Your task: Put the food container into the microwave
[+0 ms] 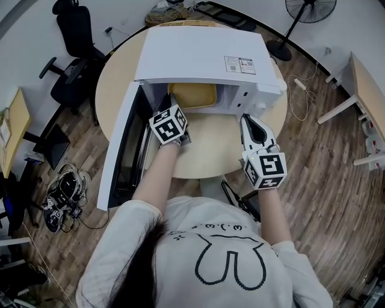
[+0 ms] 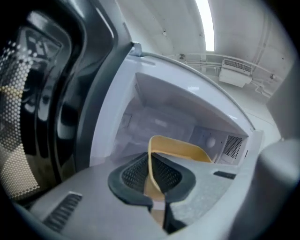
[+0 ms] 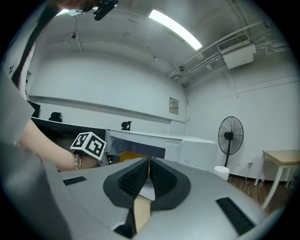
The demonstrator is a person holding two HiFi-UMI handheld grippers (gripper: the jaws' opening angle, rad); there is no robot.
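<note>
The yellow food container (image 1: 192, 95) lies inside the white microwave (image 1: 204, 57), whose door (image 1: 123, 150) hangs open to the left. My left gripper (image 1: 179, 114) reaches into the cavity opening at the container's front left. In the left gripper view it (image 2: 151, 168) is shut on the container's rim (image 2: 183, 149), which runs between the pads. My right gripper (image 1: 247, 119) rests over the table by the microwave's right front corner. Its jaws (image 3: 149, 164) are shut with nothing between them, and the microwave (image 3: 187, 147) stands ahead of it.
The microwave stands on a round wooden table (image 1: 210, 150). A black office chair (image 1: 75, 36) is at the back left and a standing fan (image 1: 310, 9) at the back right. Shoes (image 1: 63, 192) lie on the floor at left, and a desk (image 1: 367, 90) stands at right.
</note>
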